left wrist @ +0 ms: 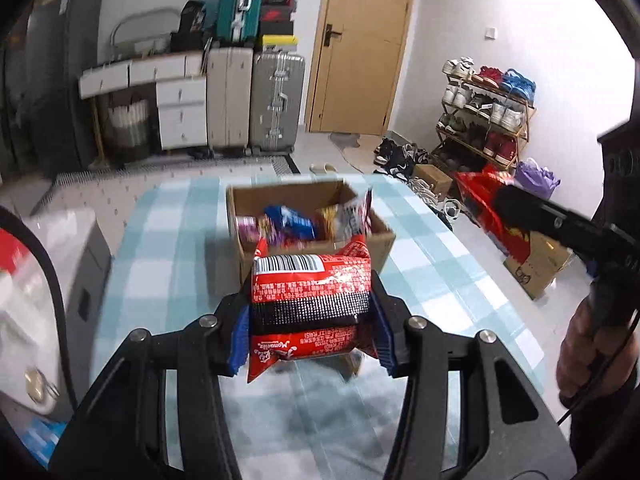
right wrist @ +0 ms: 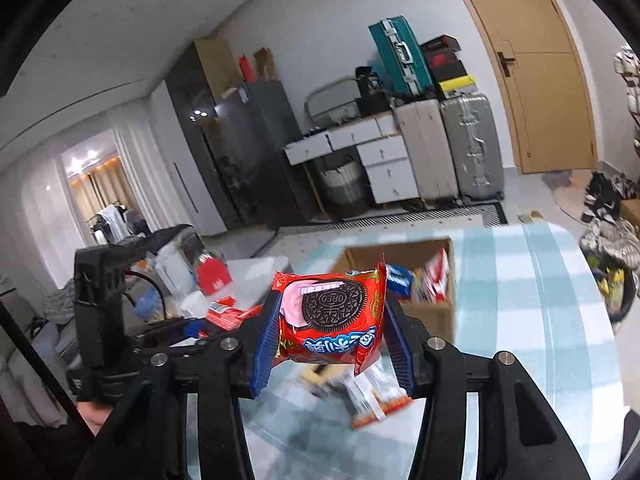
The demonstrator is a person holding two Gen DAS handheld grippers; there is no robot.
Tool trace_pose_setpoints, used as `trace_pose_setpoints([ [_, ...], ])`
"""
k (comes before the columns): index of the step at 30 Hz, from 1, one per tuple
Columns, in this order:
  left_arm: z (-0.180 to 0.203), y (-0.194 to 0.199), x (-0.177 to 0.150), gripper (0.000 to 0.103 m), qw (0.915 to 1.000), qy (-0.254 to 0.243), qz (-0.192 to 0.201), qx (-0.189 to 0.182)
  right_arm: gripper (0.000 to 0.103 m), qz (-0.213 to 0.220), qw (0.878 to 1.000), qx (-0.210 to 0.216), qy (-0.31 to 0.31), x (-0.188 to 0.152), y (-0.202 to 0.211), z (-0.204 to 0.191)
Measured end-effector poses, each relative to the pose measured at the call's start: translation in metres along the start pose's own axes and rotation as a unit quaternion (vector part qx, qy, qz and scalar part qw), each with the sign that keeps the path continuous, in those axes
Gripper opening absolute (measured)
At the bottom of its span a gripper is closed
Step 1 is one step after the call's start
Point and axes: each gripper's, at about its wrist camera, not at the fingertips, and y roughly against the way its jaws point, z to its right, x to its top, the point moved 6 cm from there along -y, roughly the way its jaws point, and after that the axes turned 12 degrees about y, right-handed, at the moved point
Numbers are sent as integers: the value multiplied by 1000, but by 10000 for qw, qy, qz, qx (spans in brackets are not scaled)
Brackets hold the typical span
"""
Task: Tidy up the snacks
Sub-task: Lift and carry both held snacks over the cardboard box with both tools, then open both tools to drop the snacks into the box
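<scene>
My left gripper [left wrist: 310, 316] is shut on a red snack packet [left wrist: 310, 296] with a barcode and a black band, held above the table. Behind it stands an open cardboard box [left wrist: 372, 248] holding several snack packets [left wrist: 292, 222]. In the right wrist view my right gripper [right wrist: 330, 326] is shut on a red Oreo packet [right wrist: 332, 312], also lifted off the table. The cardboard box [right wrist: 360, 256] sits just beyond it. Loose snack packets [right wrist: 376, 400] lie blurred on the table beneath. The right gripper [left wrist: 516, 208] also shows in the left wrist view, with a red packet [left wrist: 476, 192] at its tip.
A table with a blue-and-white checked cloth [left wrist: 168, 264] carries the box. A hand [left wrist: 588, 344] holds the right tool. Suitcases [left wrist: 276, 100], white drawers [left wrist: 180, 100], a wooden door [left wrist: 360, 44] and a shoe rack [left wrist: 484, 112] line the far side. The left tool [right wrist: 104, 320] appears left.
</scene>
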Motion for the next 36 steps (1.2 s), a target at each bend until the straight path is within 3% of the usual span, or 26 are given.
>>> trace_pose_setpoints([
  [5, 12, 17, 39, 46, 9996, 9, -35, -295, 49, 82, 9999, 120, -23, 44, 2, -4],
  [10, 25, 12, 77, 47, 9996, -157, 19, -214, 49, 288, 9995, 83, 88, 86, 10, -10],
  [14, 29, -13, 103, 47, 9992, -87, -275, -259, 49, 187, 9997, 52, 126, 110, -4, -6],
  [18, 23, -52, 130, 47, 9993, -45, -360, -45, 49, -39, 9998, -110, 141, 125, -35, 8],
  [26, 1, -140, 147, 47, 9959, 398, -814, 3, 49, -687, 9966, -417, 181, 117, -126, 59],
  [36, -29, -233, 129, 47, 9896, 612, -1302, 76, 49, -1343, 9898, -453, 110, 78, -207, 98],
])
